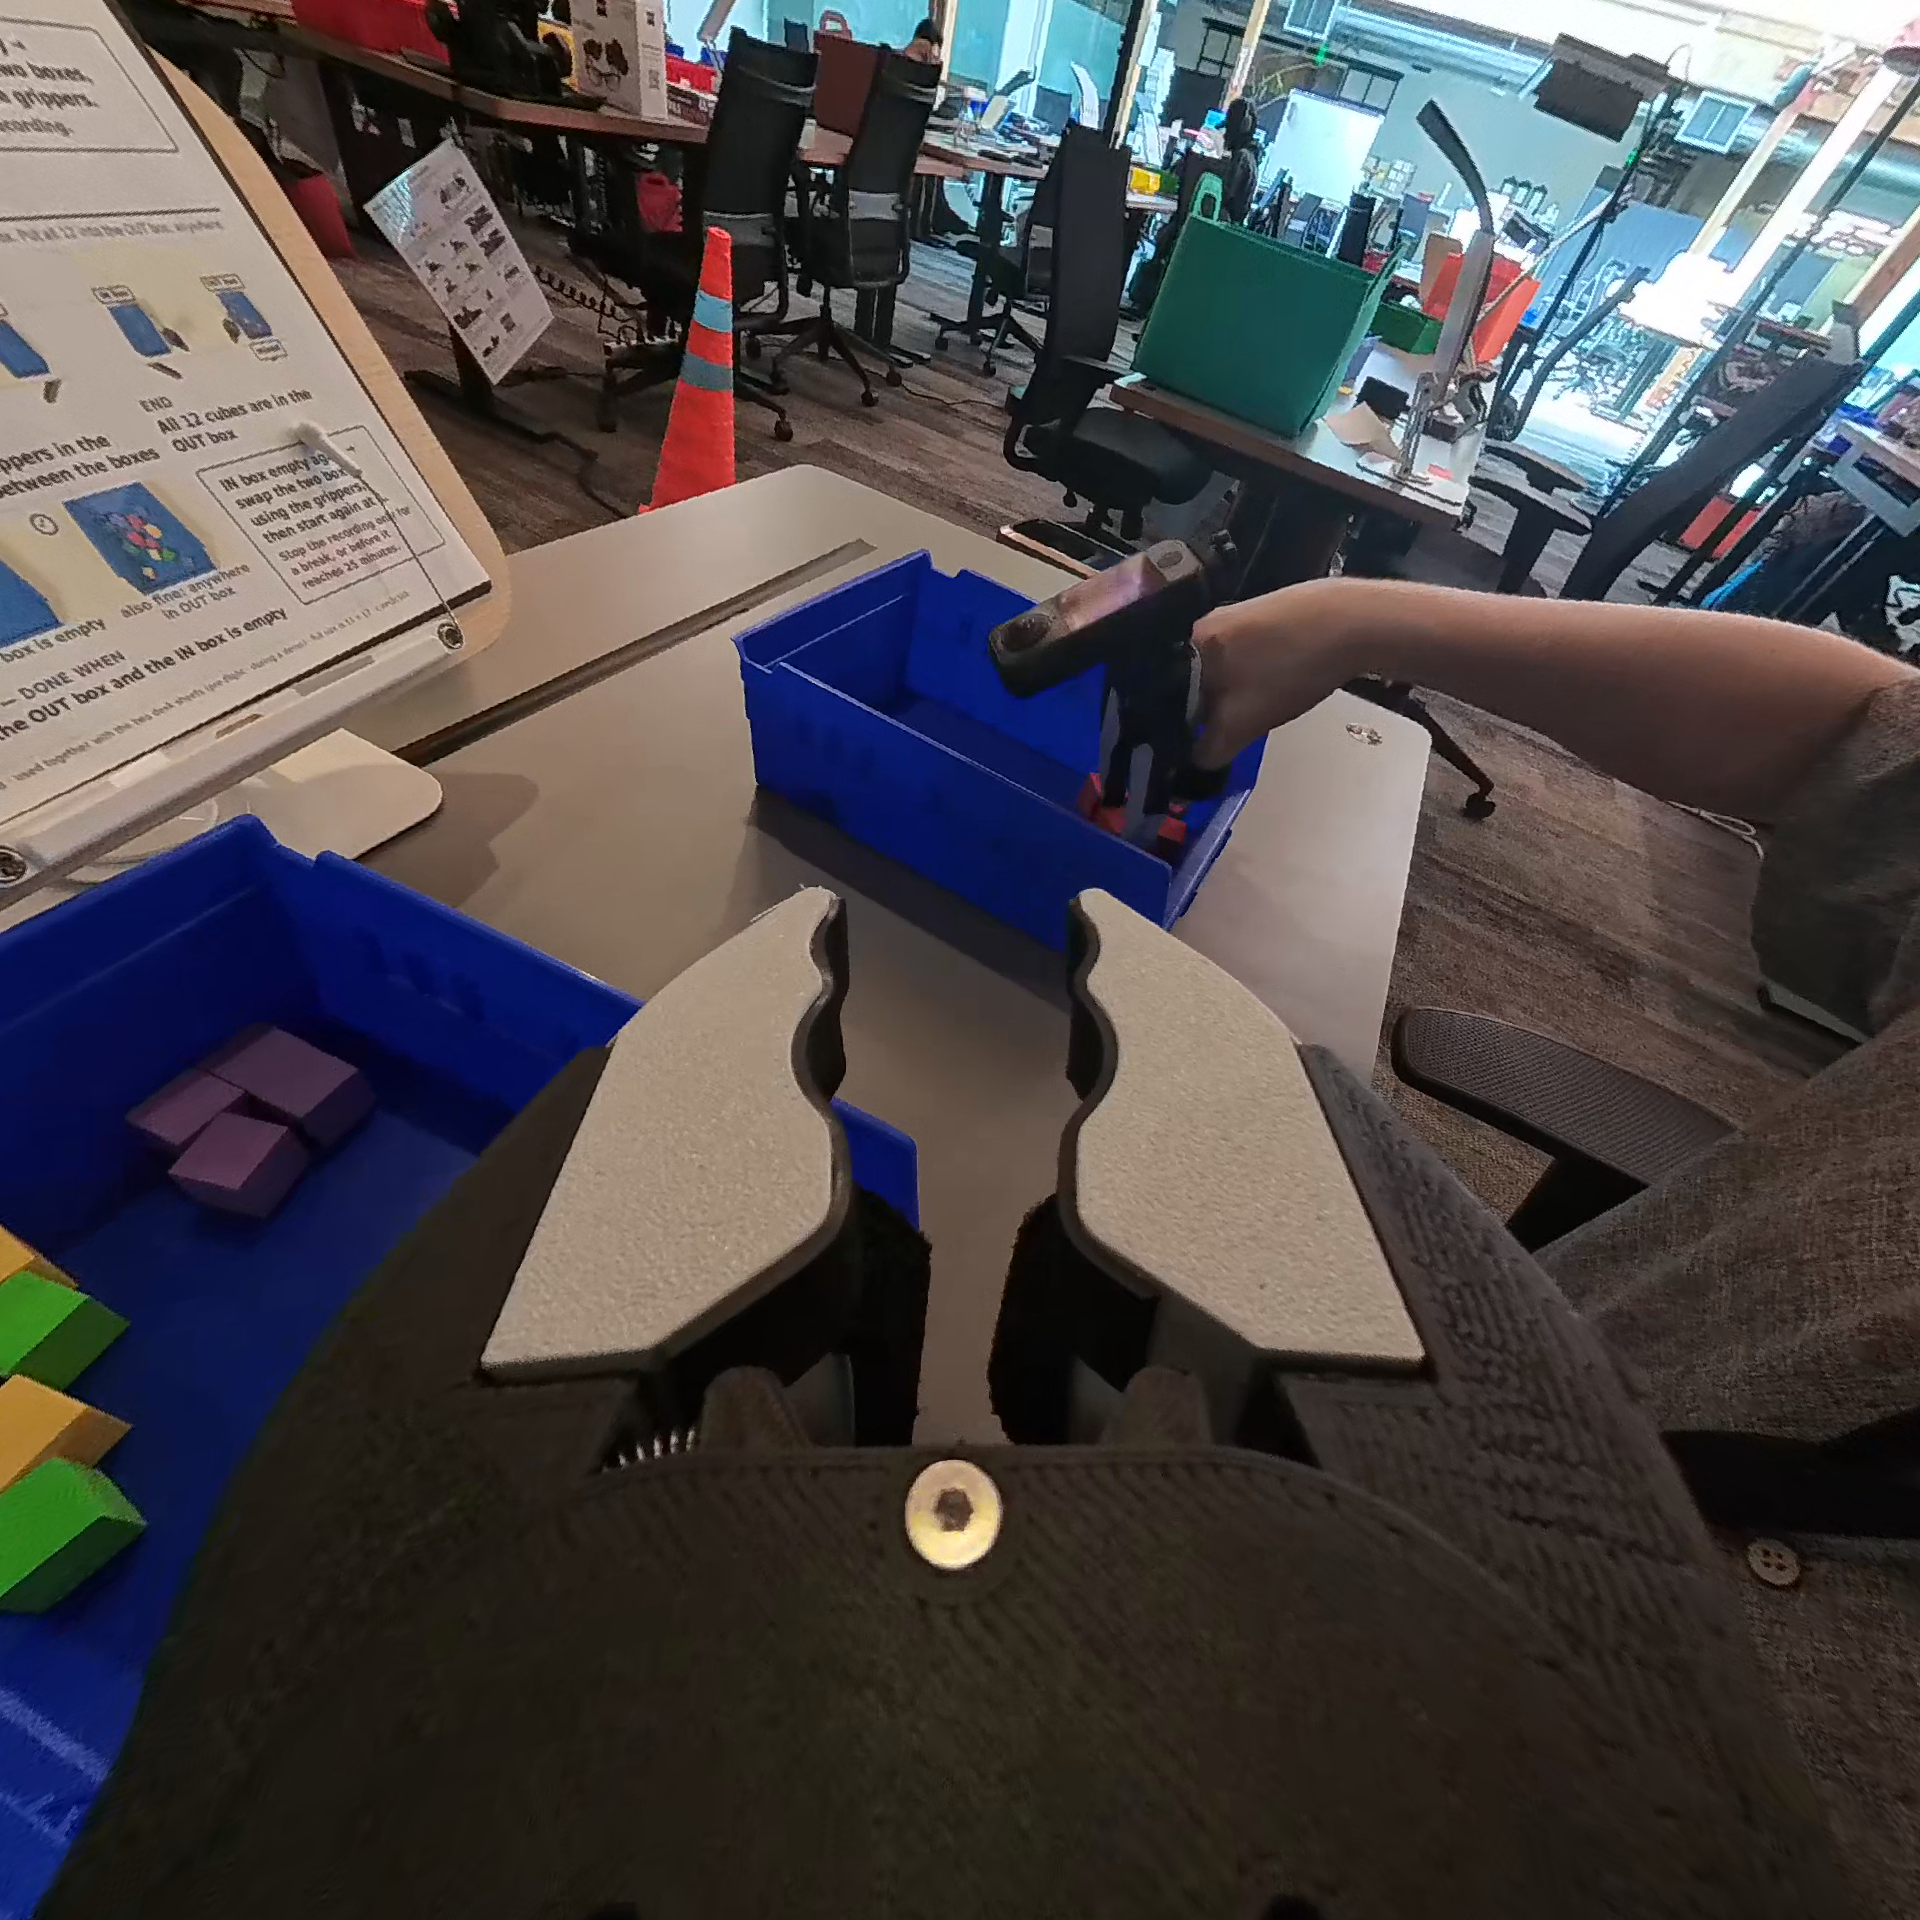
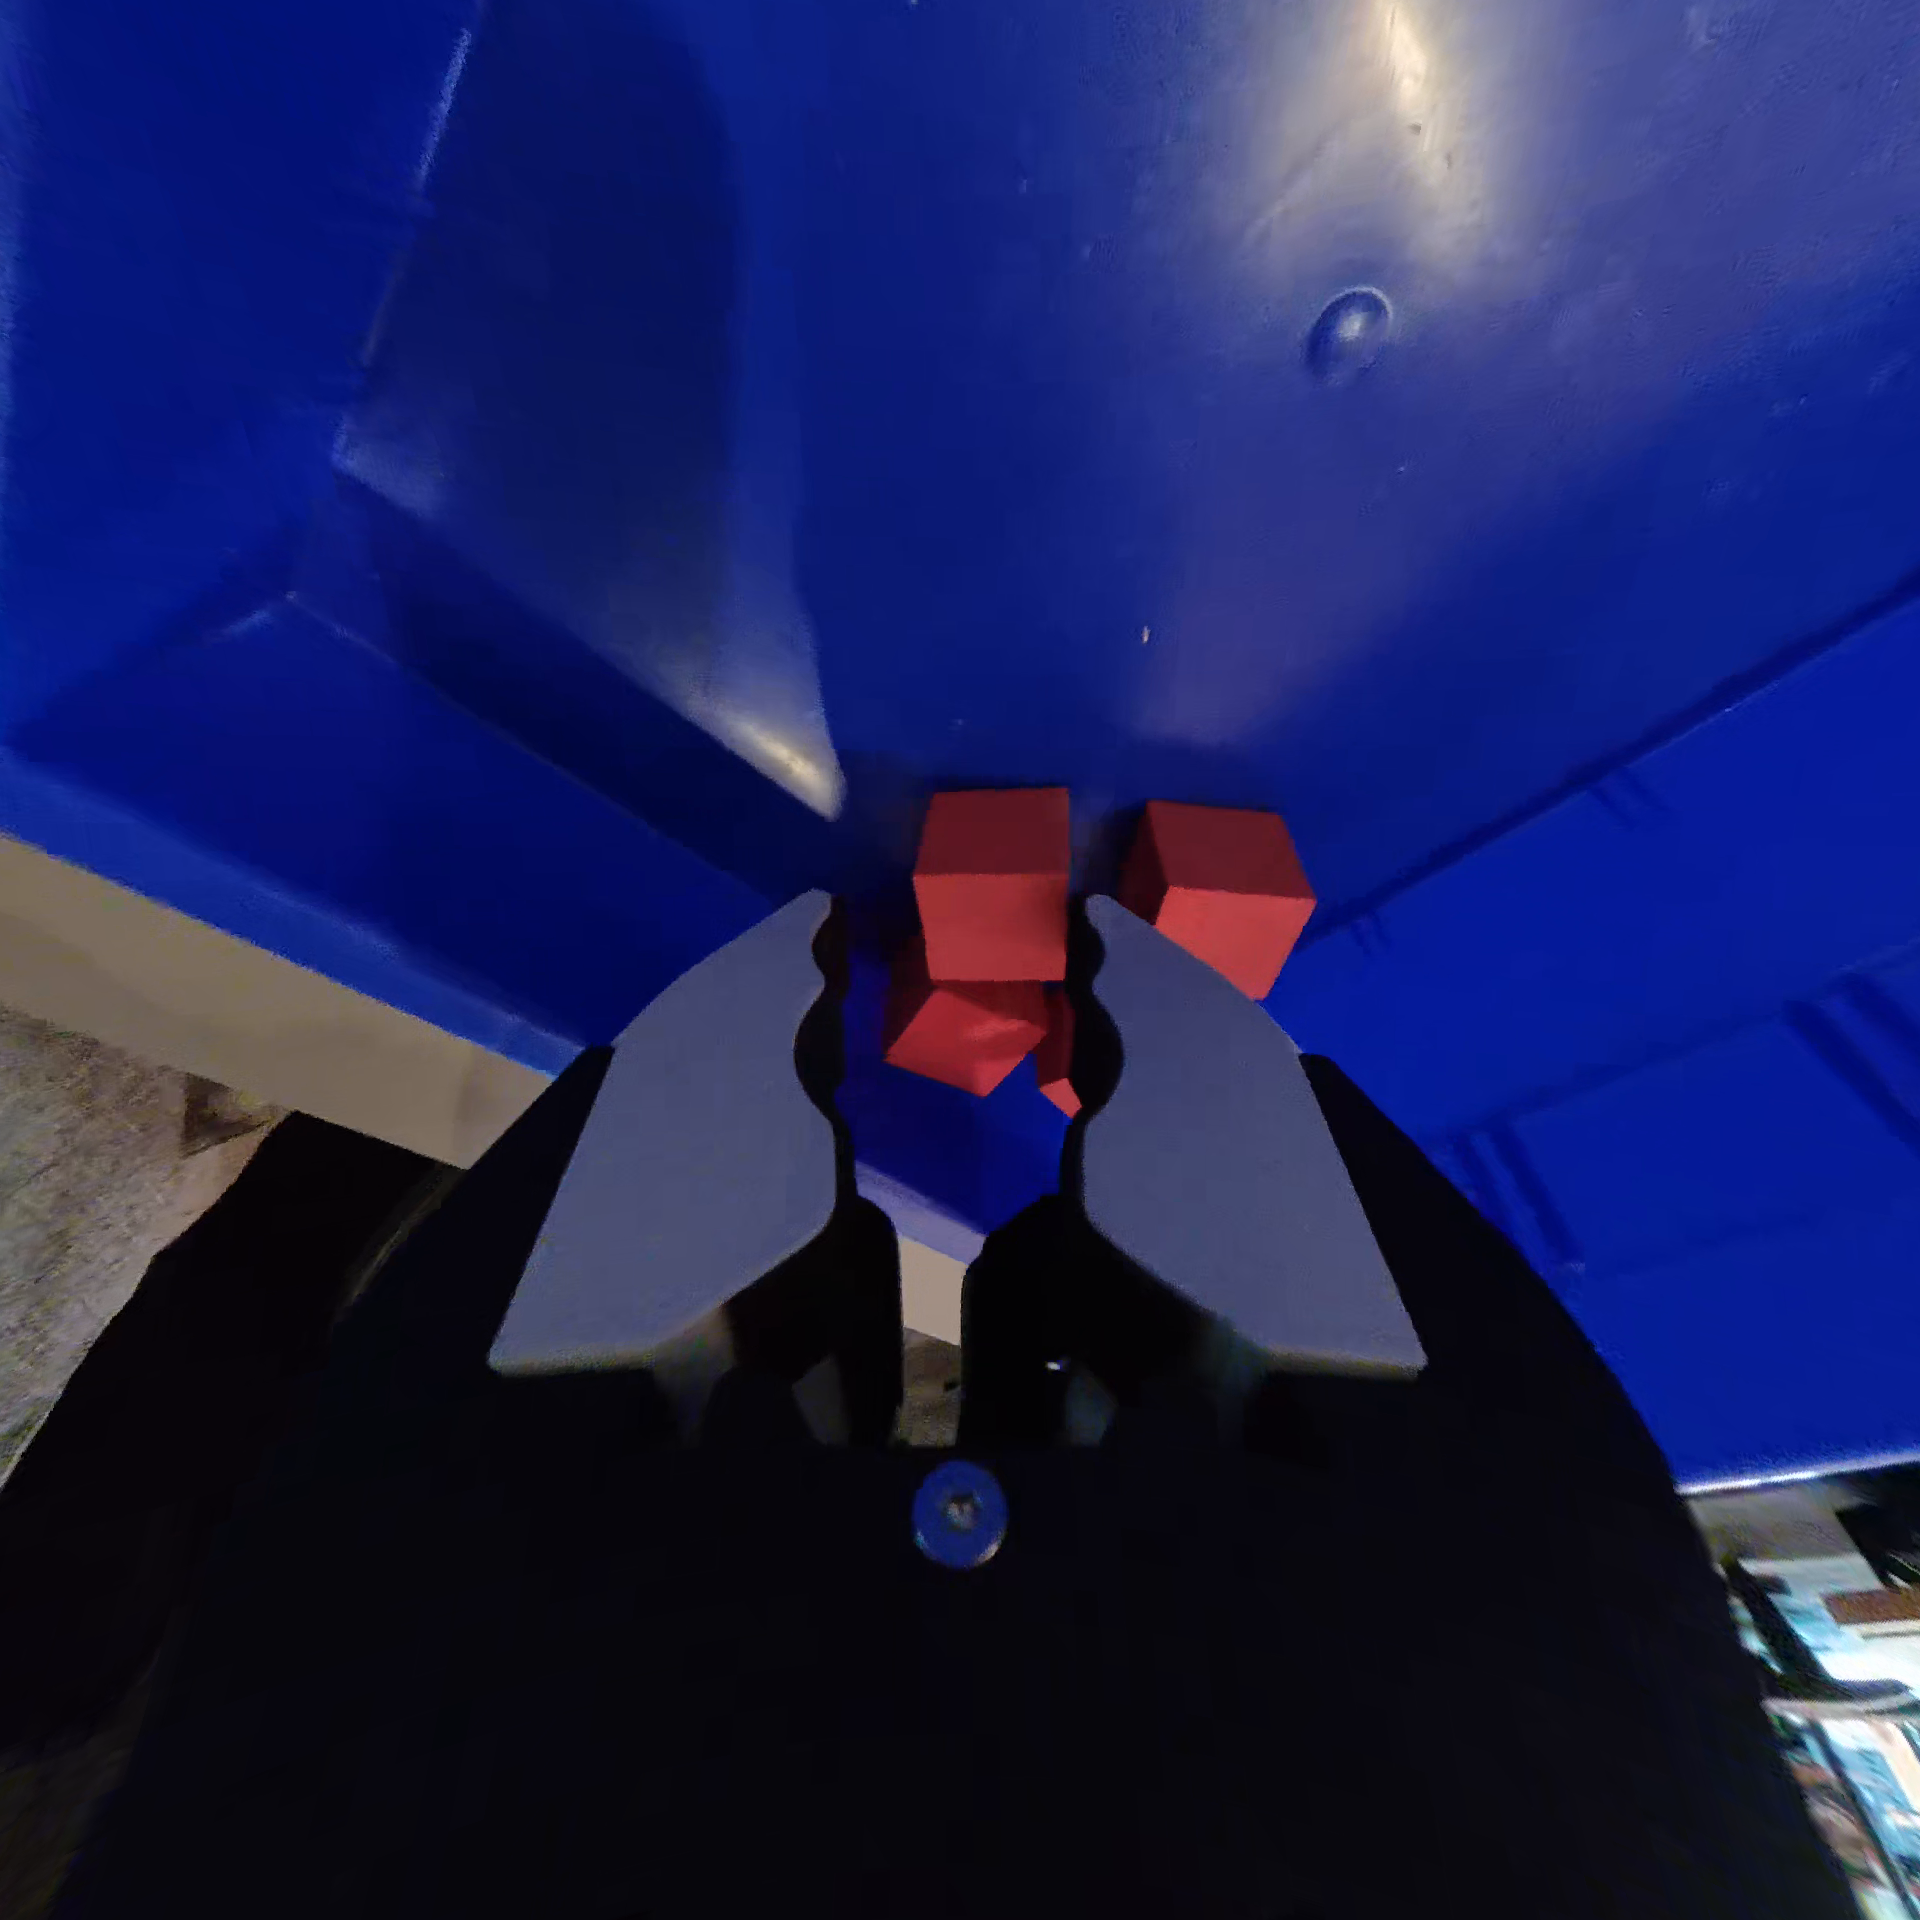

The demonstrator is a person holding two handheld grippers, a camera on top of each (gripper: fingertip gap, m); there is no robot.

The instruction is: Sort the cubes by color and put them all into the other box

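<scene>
Two blue bins point(image 1: 935, 790) sit on one bench point(image 1: 623, 790); three purple cubes point(image 1: 255, 1117), two green blocks point(image 1: 52, 1340), two yellow blocks point(image 1: 47, 1429) and apparently four red cubes point(image 2: 992, 894), one barely visible.

Daylit, fisheye-warped; bin interior dim

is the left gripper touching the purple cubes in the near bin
Apart. The left wrist view shows the left gripper open over bare table, with the purple cubes lying well off to its side inside the blue bin.
</scene>
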